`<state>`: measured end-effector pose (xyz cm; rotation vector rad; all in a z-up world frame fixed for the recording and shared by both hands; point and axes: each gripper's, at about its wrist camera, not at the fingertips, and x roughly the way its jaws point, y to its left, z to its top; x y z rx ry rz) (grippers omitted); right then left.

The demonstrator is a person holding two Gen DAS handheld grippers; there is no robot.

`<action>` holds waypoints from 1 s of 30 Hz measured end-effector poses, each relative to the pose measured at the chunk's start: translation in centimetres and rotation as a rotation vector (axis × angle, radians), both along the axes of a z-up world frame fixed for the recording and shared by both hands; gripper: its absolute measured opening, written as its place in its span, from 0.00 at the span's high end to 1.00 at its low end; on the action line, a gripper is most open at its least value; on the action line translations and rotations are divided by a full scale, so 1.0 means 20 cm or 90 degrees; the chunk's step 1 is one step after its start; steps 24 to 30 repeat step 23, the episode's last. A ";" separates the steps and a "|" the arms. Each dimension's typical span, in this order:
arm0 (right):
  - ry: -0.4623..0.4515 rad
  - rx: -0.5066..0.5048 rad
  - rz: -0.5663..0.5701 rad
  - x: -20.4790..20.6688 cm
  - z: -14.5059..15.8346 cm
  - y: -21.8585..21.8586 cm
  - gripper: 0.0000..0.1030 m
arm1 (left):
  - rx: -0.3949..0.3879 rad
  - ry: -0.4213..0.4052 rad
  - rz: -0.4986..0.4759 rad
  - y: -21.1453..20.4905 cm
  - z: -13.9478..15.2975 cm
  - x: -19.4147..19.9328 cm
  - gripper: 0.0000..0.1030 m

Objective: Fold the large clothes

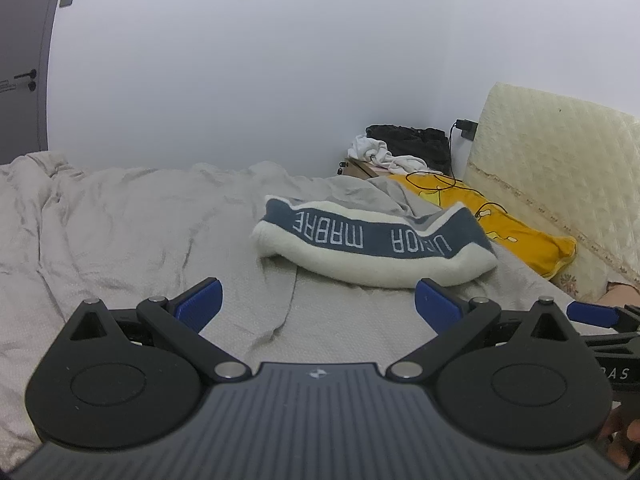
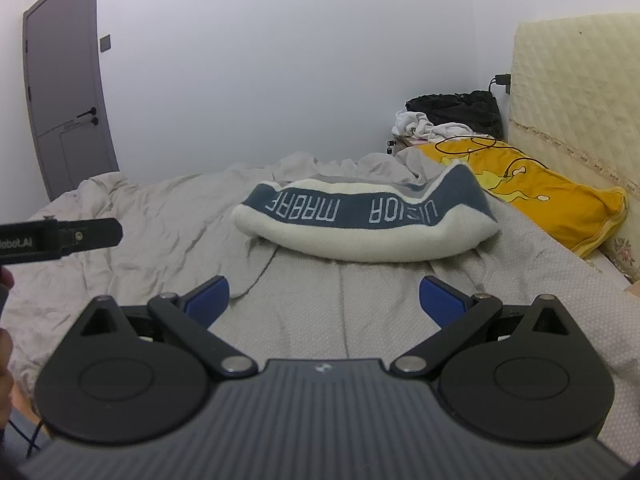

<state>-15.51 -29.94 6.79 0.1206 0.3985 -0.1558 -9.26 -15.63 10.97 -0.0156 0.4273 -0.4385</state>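
Note:
A folded white fleece garment with a dark blue lettered band (image 1: 376, 244) lies on the grey bed cover; it also shows in the right wrist view (image 2: 364, 224). My left gripper (image 1: 318, 306) is open and empty, hovering above the cover just short of the garment. My right gripper (image 2: 324, 300) is open and empty too, a little short of the garment's near edge. A blue pad of the right gripper (image 1: 590, 314) shows at the right edge of the left wrist view. Part of the left gripper's body (image 2: 64, 236) shows at the left of the right wrist view.
The crumpled grey bed cover (image 1: 120, 232) spreads to the left. A yellow pillow (image 2: 552, 200) with a cable on it lies against the cream padded headboard (image 2: 576, 92). A bedside stand with black and white clothes (image 2: 452, 118) is in the corner. A grey door (image 2: 64, 80) is far left.

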 end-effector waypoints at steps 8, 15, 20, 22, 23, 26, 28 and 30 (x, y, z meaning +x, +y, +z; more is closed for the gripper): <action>0.001 0.004 -0.002 0.00 0.00 -0.01 0.00 | 0.000 -0.004 0.006 -0.01 0.00 -0.01 0.00; 0.000 0.003 -0.004 -0.01 0.00 0.00 0.00 | 0.001 -0.002 0.002 0.00 0.00 -0.02 0.00; 0.001 0.003 -0.005 -0.01 0.00 0.00 0.00 | 0.005 -0.003 0.003 -0.01 0.00 -0.02 0.00; 0.003 0.005 -0.006 -0.01 0.00 0.00 0.00 | 0.004 -0.003 0.003 -0.01 0.00 -0.02 0.00; 0.003 0.004 -0.006 -0.01 0.00 0.01 0.00 | 0.004 -0.003 0.004 -0.01 0.00 -0.02 0.00; 0.003 0.004 -0.006 -0.01 0.00 0.01 0.00 | 0.004 -0.003 0.004 -0.01 0.00 -0.02 0.00; 0.003 0.004 -0.006 -0.01 0.00 0.01 0.00 | 0.004 -0.003 0.004 -0.01 0.00 -0.02 0.00; 0.003 0.004 -0.006 -0.01 0.00 0.01 0.00 | 0.004 -0.003 0.004 -0.01 0.00 -0.02 0.00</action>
